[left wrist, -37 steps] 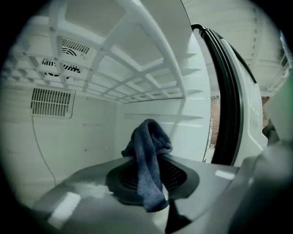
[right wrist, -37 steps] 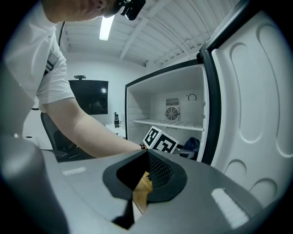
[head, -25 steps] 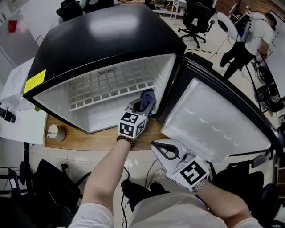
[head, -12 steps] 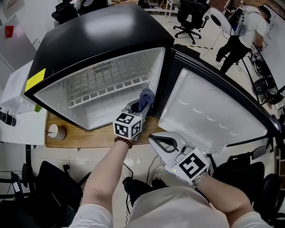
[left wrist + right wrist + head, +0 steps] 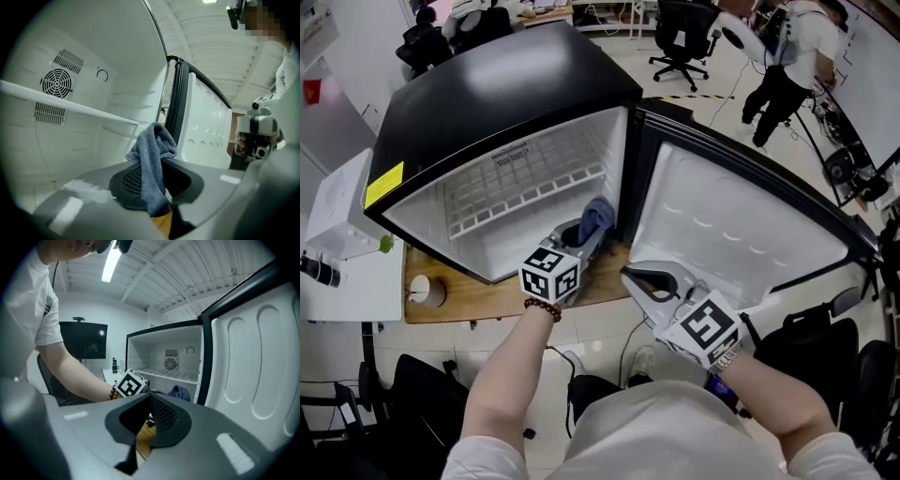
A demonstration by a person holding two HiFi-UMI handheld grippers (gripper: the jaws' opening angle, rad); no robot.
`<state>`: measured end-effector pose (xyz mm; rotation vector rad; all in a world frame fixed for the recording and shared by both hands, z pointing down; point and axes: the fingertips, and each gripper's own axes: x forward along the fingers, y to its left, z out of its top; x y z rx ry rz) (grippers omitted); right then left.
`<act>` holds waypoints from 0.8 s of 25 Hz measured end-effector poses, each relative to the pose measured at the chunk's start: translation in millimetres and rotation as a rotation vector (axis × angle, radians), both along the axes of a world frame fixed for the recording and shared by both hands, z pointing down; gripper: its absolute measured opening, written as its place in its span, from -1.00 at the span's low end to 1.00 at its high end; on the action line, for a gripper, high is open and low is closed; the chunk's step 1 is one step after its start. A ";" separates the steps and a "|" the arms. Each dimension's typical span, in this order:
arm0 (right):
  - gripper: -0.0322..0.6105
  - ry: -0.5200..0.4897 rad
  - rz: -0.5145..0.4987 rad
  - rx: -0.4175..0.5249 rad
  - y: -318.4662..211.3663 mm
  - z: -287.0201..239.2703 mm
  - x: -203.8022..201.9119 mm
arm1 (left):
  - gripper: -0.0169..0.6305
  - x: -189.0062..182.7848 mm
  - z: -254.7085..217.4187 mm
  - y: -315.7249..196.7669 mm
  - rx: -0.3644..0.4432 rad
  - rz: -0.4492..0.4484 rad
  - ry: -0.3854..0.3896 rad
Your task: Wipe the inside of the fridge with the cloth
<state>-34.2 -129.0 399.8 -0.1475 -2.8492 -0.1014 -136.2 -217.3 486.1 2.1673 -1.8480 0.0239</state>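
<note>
1. Pinching the cloth (image 5: 151,154) in the left tongs (image 5: 586,234), bunched end poking past the tips so the fabric meets the wall first.
2. Held at the fridge (image 5: 506,84) mouth, low right corner beside the door (image 5: 741,234) hinge, below the wire shelf (image 5: 525,192); contact with a wall unclear.
3. Parked outside by the open door with the right tongs (image 5: 649,281) pressed together, empty, probably to stay clear.
4. Set on a wooden surface (image 5: 487,291), door swung wide for reach.
</note>
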 end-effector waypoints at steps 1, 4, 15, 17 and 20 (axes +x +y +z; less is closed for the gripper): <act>-0.89 0.000 0.014 -0.006 -1.6 0.7 -0.5 | -0.71 1.7 -3.3 4.2 0.002 0.018 0.000; -0.85 0.009 0.045 -0.014 -8.3 0.8 -0.1 | -0.71 13.2 -14.1 14.4 0.008 0.098 0.004; -0.32 0.024 0.146 -0.030 -35.1 -3.8 0.0 | -0.71 56.0 -61.6 63.7 0.030 0.502 0.031; -0.21 0.029 0.134 -0.031 -35.3 -6.3 -0.2 | -0.71 64.3 -69.4 70.9 0.036 0.580 0.039; -0.12 0.040 0.085 -0.042 -27.4 -9.6 0.6 | -0.71 75.1 -81.0 81.9 0.036 0.673 0.051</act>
